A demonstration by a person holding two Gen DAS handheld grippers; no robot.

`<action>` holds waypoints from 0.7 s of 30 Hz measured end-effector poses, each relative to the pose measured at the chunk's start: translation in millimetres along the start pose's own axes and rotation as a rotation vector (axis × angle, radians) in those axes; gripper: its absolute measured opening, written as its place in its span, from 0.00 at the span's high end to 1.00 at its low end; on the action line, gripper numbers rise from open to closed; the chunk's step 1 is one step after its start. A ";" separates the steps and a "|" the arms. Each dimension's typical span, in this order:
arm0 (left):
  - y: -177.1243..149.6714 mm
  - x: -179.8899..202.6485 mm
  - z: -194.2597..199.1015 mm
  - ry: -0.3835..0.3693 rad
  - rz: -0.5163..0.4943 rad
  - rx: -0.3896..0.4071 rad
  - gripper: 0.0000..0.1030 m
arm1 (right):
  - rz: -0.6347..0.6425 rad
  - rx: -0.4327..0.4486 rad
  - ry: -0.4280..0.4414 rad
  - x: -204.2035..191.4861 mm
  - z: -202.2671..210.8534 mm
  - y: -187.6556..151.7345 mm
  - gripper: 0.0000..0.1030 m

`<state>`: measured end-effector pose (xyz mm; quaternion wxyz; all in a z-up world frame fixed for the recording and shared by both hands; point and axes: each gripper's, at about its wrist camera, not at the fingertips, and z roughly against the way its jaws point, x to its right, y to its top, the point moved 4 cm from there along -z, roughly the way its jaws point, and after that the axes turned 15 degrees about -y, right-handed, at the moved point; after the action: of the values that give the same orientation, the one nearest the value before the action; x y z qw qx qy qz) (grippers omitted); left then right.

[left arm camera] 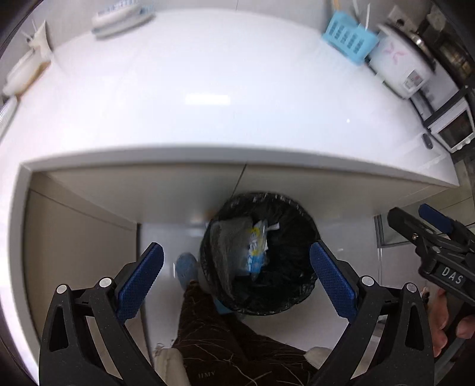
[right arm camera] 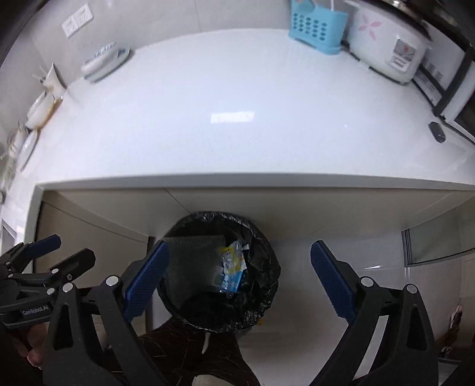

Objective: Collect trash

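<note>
Counter (right arm camera: 237, 98): white, glossy, seen from above in both wrist views.

Far left edge: white dishes (right arm camera: 37, 108) stacked by the wall, blurred; kind hard to tell.

Back left: a flat white and blue item (right arm camera: 104, 61), possibly a dish rack; too soft to say.

Back right: light blue slotted holder (right arm camera: 316, 28) standing upright, just beside a white rice cooker (right arm camera: 386, 44) with a pink flower print. A white microwave (left arm camera: 454, 127) sits further right at the counter's end. A small dark object (right arm camera: 437, 132) lies on the counter near it.

Below the counter edge: round bin (left arm camera: 297, 213) with a black liner, standing on the pale floor. Inside it, a grey sheet (right arm camera: 193, 255) on the left and a crumpled blue, yellow and clear wrapper (right arm camera: 233, 267) near the middle. The trash is in the bin, touching neither tool.

Left gripper (left arm camera: 236, 276): above the bin, blue pads wide apart, nothing between them.

Right gripper (right arm camera: 240, 276): also above the bin, pads wide apart and empty.

Bottom: a person's dark patterned trouser leg (left arm camera: 213, 335) and a blue shoe (left arm camera: 185, 265) beside the bin.
</note>
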<state>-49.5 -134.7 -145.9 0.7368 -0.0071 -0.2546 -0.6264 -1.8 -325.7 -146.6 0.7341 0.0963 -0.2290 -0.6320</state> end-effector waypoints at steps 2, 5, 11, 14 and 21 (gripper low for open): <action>4.7 7.6 17.2 0.002 -0.002 0.017 0.06 | -0.022 0.016 0.005 8.1 18.1 4.2 0.11; 8.8 16.8 38.0 -0.004 -0.003 0.034 0.06 | -0.048 0.043 0.006 19.1 43.2 8.0 0.11; 10.4 31.4 66.7 0.033 -0.040 0.075 0.06 | -0.078 0.076 -0.024 35.4 71.3 5.9 0.11; 11.8 33.5 66.3 0.049 -0.060 0.072 0.06 | -0.078 0.071 -0.008 35.5 71.7 2.5 0.11; 9.3 28.1 57.5 0.053 -0.052 0.047 0.06 | -0.055 0.073 -0.037 32.4 67.4 -0.6 0.11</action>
<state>-59.5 -139.5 -82.2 0.7266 0.0331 -0.2497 -0.6392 -30.1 -347.3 -80.8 0.7083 0.1175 -0.2625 -0.6447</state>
